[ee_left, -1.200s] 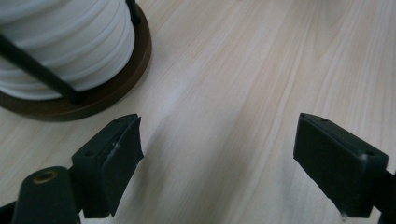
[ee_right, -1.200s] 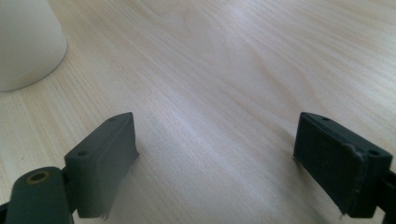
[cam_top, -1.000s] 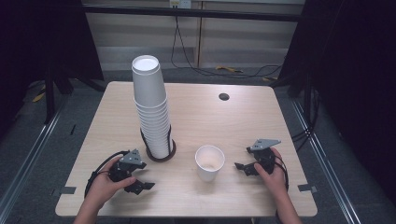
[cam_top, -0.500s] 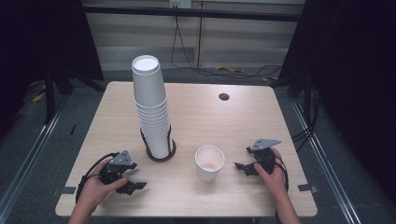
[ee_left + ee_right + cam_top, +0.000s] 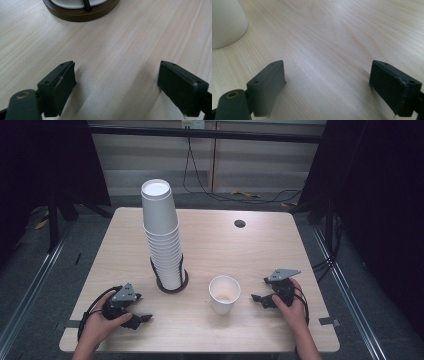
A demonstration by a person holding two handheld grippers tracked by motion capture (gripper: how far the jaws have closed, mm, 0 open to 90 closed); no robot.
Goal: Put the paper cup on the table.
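A tall stack of white paper cups (image 5: 162, 237) stands in a dark ring holder (image 5: 172, 284) left of the table's middle. To its right a single white cup (image 5: 224, 293) stands upright and open. My left gripper (image 5: 141, 309) rests near the front left edge, open and holding nothing. In the left gripper view the jaws (image 5: 117, 82) are spread wide over bare wood, with the holder's base (image 5: 80, 12) ahead. My right gripper (image 5: 258, 301) lies open to the right of the single cup. In the right gripper view that cup (image 5: 225, 22) sits ahead on the left of the gripper (image 5: 332, 85).
The light wooden table (image 5: 220, 245) has a small round dark hole (image 5: 240, 223) at its far right. Cables (image 5: 240, 195) lie on the floor behind it. Dark frame posts and rails flank both sides.
My left gripper has drawn back slightly toward the front left edge, away from the cup holder. The right gripper and both cups have stayed put.
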